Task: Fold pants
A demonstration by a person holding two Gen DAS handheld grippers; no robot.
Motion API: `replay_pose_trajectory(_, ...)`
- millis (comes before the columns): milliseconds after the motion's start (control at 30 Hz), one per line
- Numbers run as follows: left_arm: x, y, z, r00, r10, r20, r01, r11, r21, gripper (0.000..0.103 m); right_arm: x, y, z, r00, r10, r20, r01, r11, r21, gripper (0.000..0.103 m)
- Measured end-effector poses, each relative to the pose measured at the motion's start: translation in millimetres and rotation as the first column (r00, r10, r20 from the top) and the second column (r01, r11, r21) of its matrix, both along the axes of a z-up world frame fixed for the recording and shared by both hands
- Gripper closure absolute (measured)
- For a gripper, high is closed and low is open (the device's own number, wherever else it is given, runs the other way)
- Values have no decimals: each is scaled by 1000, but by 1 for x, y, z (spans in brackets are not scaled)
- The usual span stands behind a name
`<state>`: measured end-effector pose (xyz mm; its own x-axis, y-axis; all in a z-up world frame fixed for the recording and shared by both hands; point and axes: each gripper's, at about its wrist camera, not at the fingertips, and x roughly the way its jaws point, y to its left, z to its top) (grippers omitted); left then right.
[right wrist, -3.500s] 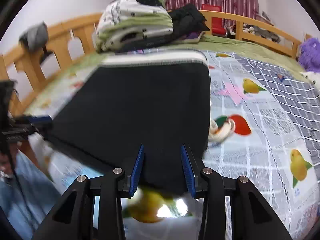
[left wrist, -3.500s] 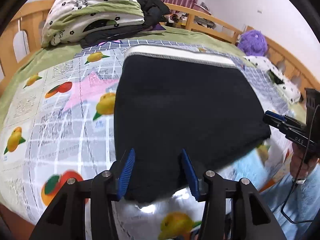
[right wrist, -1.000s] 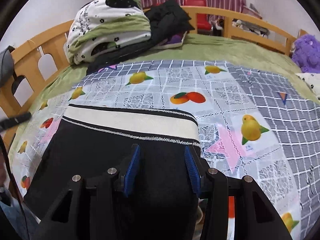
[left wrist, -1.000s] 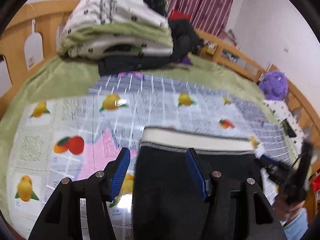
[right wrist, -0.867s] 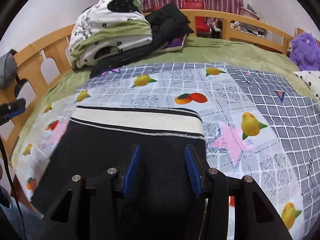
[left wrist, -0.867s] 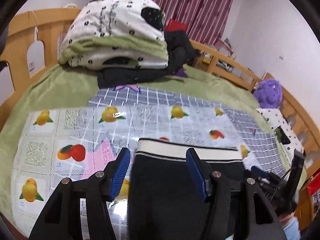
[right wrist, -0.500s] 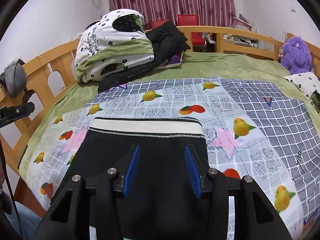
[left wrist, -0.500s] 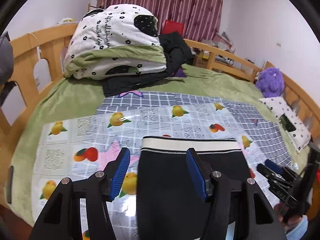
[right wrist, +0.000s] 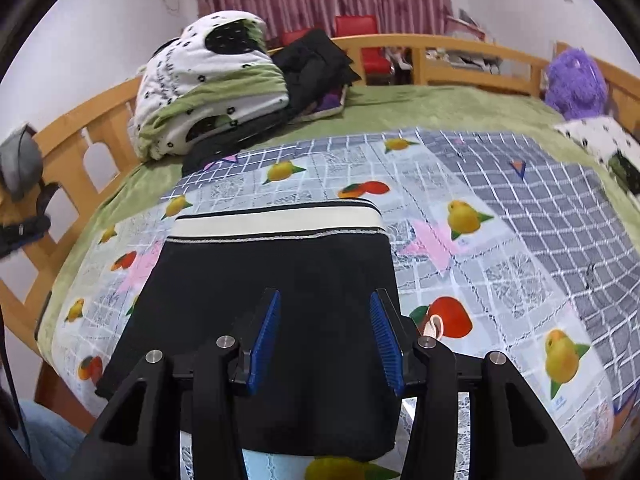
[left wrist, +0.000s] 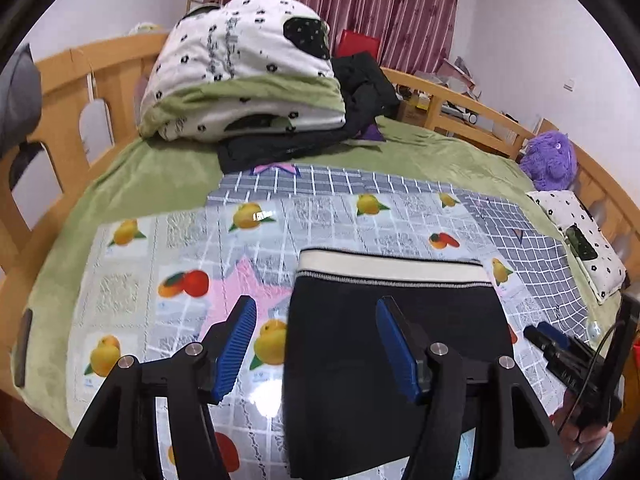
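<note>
The black pants (left wrist: pixel 340 340) with a white waistband (left wrist: pixel 392 270) lie folded flat on the fruit-print mat (left wrist: pixel 180 240). My left gripper (left wrist: pixel 316 312) hovers above their left edge. Its jaws are opening, the blue pads (left wrist: pixel 236 344) touch nothing, and nothing is gripped between them. In the right wrist view the pants (right wrist: pixel 280 260) fill the middle of the mat (right wrist: pixel 500 280). My right gripper (right wrist: pixel 325 300) hangs open over their right half, clear of the cloth. Its fingers (left wrist: pixel 540 334) also show at the right edge of the left wrist view, with a person's hand (left wrist: pixel 580 432) on that tool.
A folded spotted quilt (left wrist: pixel 240 80) and dark clothes (left wrist: pixel 360 88) are piled at the head of the green bed. A purple plush toy (left wrist: pixel 550 160) and a spotted pillow (left wrist: pixel 580 240) lie at the right. Wooden rails (left wrist: pixel 60 128) run round the bed.
Both grippers, which held the pants' near edge lifted seconds ago, have let go and drawn back and up. The pants now lie flat and look smaller. The left jaws stand slightly wider.
</note>
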<state>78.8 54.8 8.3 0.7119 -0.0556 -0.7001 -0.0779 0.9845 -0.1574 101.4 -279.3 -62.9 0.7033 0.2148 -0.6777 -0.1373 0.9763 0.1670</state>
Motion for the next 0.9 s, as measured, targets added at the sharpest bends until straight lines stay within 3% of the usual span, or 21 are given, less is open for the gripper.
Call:
replay_pose_trajectory(100, -1, 5, -9, 1000, 4, -2, -4, 1000, 1, 43, 2, -3, -1, 1000, -6, 5, 6, 1000, 15, 56)
replay_pose_trajectory(300, 1, 8, -31, 999, -8, -52, 10, 999, 32, 43, 2, -2, -13, 1000, -10, 1, 10, 999, -41, 56)
replay_pose_trajectory(567, 6, 23, -51, 994, 0, -106, 2, 1000, 16, 43, 12, -4, -39, 997, -42, -66, 38, 997, -61, 56)
replay_pose_trajectory(900, 9, 41, -66, 989, 14, -145, -17, 1000, -17, 43, 20, 20, -45, 995, -43, -92, 38, 998, -50, 56)
